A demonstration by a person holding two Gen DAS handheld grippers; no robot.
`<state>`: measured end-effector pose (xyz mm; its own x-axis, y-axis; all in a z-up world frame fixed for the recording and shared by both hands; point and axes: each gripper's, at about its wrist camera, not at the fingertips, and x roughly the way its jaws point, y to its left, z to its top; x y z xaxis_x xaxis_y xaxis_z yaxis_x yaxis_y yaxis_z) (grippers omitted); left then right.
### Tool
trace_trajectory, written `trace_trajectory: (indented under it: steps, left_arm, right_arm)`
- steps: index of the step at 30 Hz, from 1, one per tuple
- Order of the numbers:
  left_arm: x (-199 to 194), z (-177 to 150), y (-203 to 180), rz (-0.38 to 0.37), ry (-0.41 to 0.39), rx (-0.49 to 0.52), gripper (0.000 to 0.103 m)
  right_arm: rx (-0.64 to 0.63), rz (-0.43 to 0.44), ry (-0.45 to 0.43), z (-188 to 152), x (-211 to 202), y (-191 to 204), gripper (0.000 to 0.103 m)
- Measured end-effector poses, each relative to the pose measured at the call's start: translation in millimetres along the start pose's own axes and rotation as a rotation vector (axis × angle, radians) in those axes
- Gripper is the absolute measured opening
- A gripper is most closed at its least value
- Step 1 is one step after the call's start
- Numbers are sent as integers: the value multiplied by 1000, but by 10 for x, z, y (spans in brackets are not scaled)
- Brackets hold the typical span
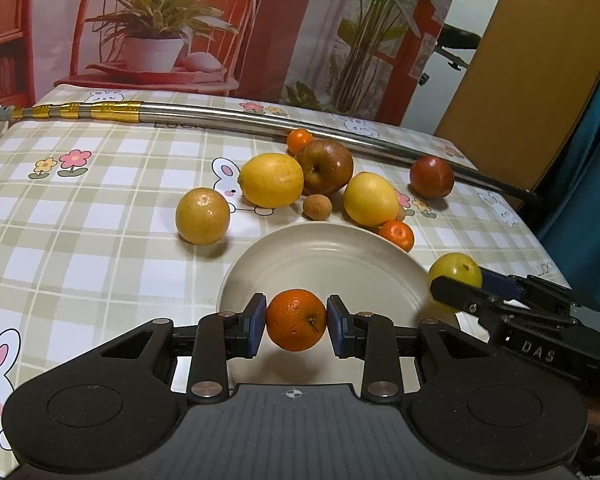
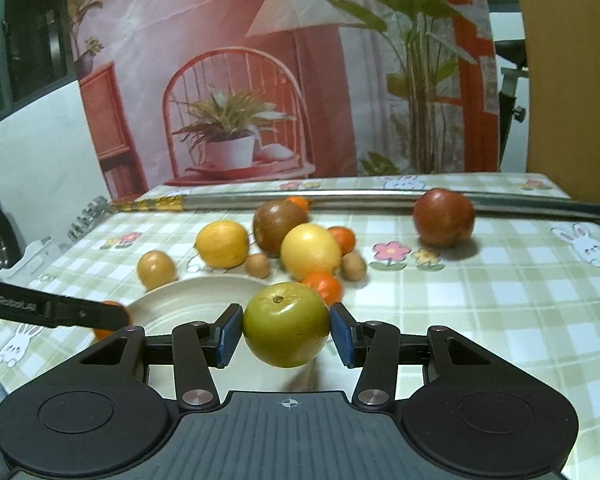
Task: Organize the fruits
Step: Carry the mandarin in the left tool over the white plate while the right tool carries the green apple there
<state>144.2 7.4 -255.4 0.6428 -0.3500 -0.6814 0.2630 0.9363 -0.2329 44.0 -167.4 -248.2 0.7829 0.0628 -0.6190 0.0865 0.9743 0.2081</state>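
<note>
My left gripper [image 1: 296, 322] is shut on a small orange mandarin [image 1: 295, 319] and holds it over the near part of a cream plate [image 1: 332, 256]. My right gripper [image 2: 286, 330] is shut on a green apple [image 2: 286, 324] at the plate's right rim [image 2: 188, 292]; that gripper and apple [image 1: 456, 270] also show in the left wrist view. Loose fruit lies beyond the plate: two lemons [image 1: 271, 179] [image 1: 370, 199], a yellow orange [image 1: 202, 216], a brown-red apple [image 1: 325, 166], a red apple [image 1: 431, 177], mandarins [image 1: 397, 235] and a longan [image 1: 317, 207].
A long steel pole with a gold end [image 1: 228, 114] lies across the far side of the checked tablecloth [image 1: 80, 220]. The table's right edge is near the red apple. A printed backdrop hangs behind the table.
</note>
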Motion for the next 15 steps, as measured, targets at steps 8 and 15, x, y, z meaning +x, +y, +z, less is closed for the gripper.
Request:
trace_trajectory:
  steps: [8,15]
  left_arm:
    - [30,-47,-8,19,10,21,35]
    - [53,-73,-19,37,16,38,35]
  right_arm:
    - [-23,28,38,-65,17,130,44]
    - [-34,25,84,-105,61,143,44]
